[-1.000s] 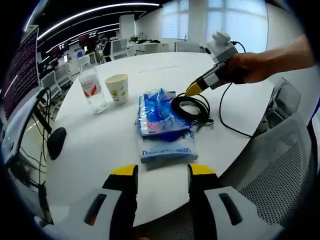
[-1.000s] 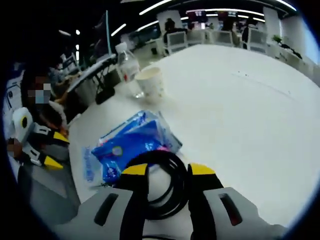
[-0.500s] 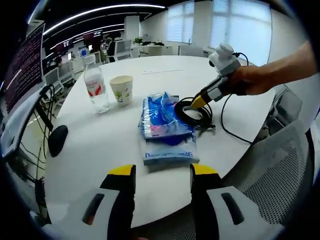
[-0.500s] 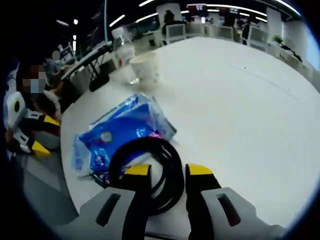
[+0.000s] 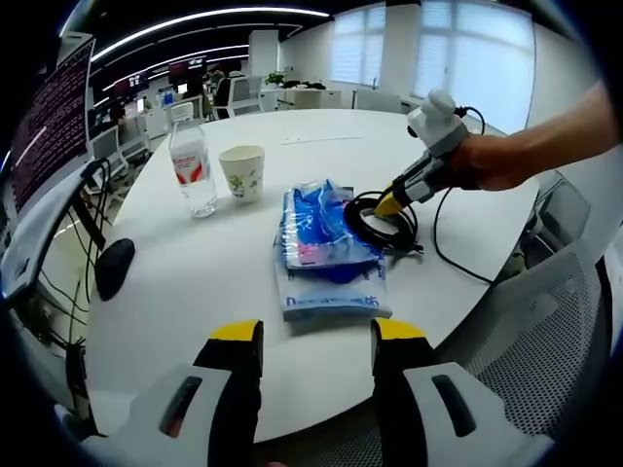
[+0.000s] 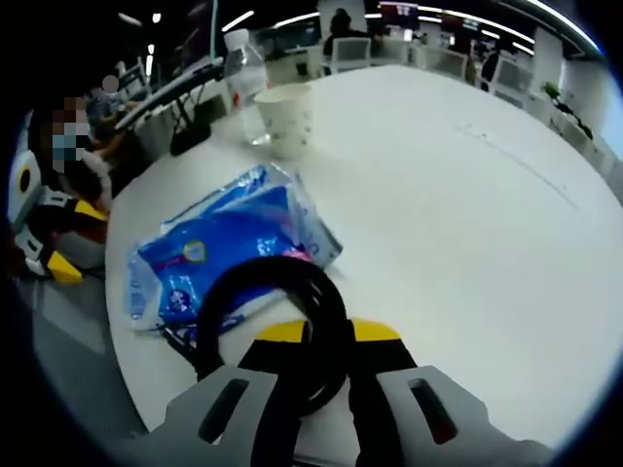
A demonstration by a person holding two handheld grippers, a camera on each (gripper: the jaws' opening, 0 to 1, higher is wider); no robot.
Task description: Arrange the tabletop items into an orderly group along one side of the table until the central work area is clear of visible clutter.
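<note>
On the round white table [image 5: 195, 272] lie two blue plastic packets [image 5: 321, 243], one stacked on the other, with a coiled black cable [image 5: 382, 216] at their right. My right gripper [image 6: 328, 333] is shut on the black cable coil [image 6: 282, 302]; it also shows in the left gripper view as the right gripper [image 5: 391, 206], held by a hand. A water bottle [image 5: 194, 167] and a paper cup [image 5: 243, 173] stand farther back. My left gripper [image 5: 316, 336] hovers open near the table edge, nothing between its jaws. In the right gripper view sit the blue packets [image 6: 219, 253], cup [image 6: 283, 117] and bottle [image 6: 245, 83].
A black computer mouse [image 5: 113, 268] rests near the table's left edge, beside hanging cables and a monitor [image 5: 49, 136]. A grey mesh chair [image 5: 545, 341] stands at the right. The cable's loose tail [image 5: 453, 258] runs toward the table's right edge. Far side of the table is bare white.
My right gripper's jaws have closed from open onto the rim of the black cable coil. The left gripper stays open, its view shifted only slightly.
</note>
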